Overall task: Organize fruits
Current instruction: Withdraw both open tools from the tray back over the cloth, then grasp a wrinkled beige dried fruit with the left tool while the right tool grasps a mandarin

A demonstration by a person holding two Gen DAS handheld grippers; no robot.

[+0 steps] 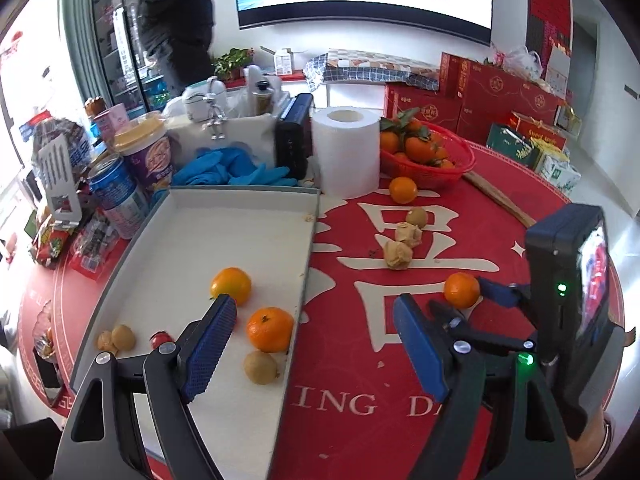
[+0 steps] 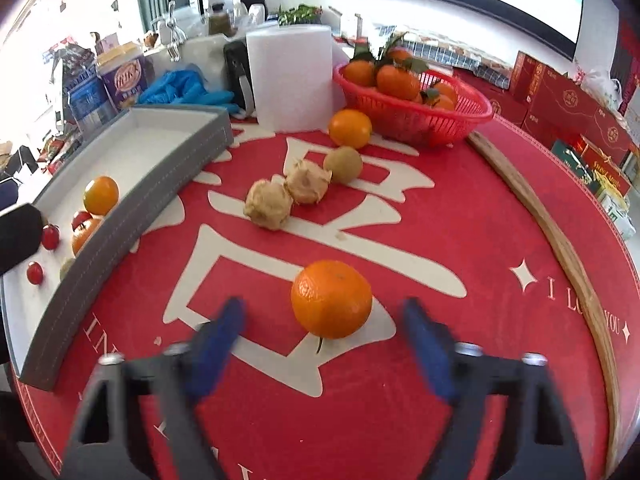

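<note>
One orange sits between my right gripper pads, not squeezed yet. It's round, firm, rolls; I'd pinch its middle. Left gripper is wide apart, empty.

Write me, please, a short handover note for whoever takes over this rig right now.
Left gripper: open and empty, above the right edge of the tray.
Right gripper: open, fingers either side of the near orange on the red mat, not pressing it.
Done: two oranges and a few small fruits lie in the tray.
Left: the near orange, the far orange beside the red basket, a brown round fruit and two pale husked fruits.
</note>
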